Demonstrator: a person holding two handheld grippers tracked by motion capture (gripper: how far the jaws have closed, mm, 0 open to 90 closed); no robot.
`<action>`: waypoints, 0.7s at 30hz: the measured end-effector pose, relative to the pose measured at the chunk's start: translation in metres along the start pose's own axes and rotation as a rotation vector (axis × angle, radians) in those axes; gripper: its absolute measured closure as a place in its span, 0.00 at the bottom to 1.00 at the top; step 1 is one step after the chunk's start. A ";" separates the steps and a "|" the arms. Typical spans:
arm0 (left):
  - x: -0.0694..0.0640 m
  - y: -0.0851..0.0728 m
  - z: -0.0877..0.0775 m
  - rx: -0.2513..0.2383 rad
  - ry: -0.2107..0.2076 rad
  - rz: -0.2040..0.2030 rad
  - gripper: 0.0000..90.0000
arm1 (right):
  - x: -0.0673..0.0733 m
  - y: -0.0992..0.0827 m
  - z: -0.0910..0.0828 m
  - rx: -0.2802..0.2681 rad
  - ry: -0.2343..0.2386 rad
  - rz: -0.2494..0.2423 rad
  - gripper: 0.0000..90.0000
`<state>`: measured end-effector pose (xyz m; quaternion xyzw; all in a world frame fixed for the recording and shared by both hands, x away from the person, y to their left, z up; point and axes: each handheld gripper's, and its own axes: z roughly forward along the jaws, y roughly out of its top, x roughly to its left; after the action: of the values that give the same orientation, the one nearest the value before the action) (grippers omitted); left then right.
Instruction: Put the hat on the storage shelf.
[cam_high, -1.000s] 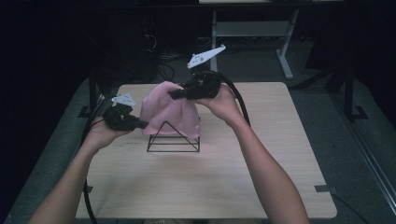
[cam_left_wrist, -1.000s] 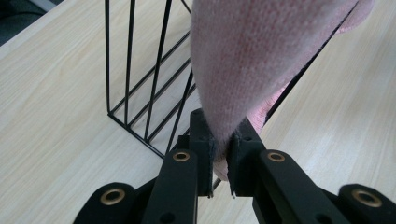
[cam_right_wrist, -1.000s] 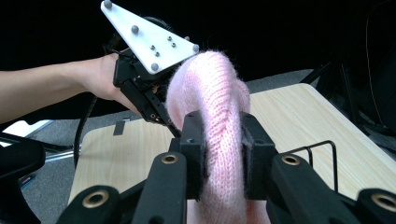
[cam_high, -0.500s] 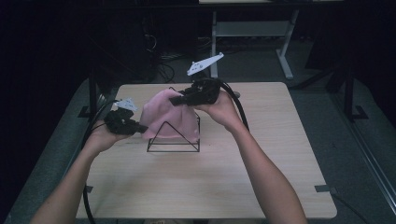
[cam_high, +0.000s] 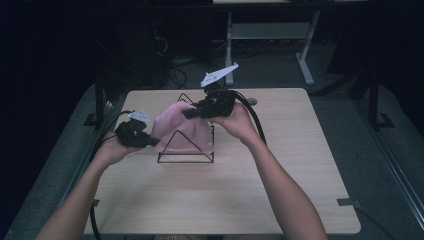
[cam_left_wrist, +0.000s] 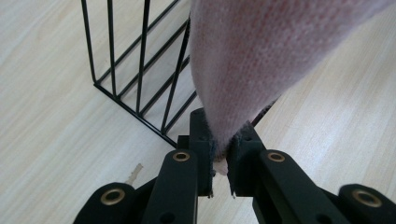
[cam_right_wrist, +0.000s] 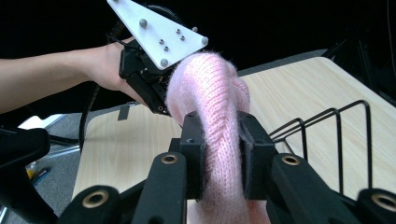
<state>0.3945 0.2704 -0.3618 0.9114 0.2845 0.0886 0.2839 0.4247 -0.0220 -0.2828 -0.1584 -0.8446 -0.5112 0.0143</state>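
pale wood-grain table, dark surrounds. soft pink ribbed knit cloth draped over black triangular wire rack. left gripper jaws pinch its lower edge; right gripper jaws clamp a thick fold at the top.

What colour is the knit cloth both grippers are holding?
Pale pink, a fine knit cloth; the left gripper view shows its weave best.
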 end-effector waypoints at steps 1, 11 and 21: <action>0.000 -0.001 0.001 0.001 -0.004 -0.005 0.91 | 0.000 -0.001 0.001 0.001 0.000 0.003 0.82; 0.002 -0.011 0.013 0.017 -0.015 -0.020 0.91 | 0.000 -0.010 0.011 0.018 0.006 0.024 0.82; 0.001 -0.017 0.024 0.064 -0.011 -0.014 0.91 | -0.001 -0.021 0.018 0.030 0.015 0.052 0.80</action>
<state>0.3951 0.2714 -0.3912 0.9184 0.2921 0.0723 0.2569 0.4223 -0.0159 -0.3094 -0.1761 -0.8476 -0.4993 0.0362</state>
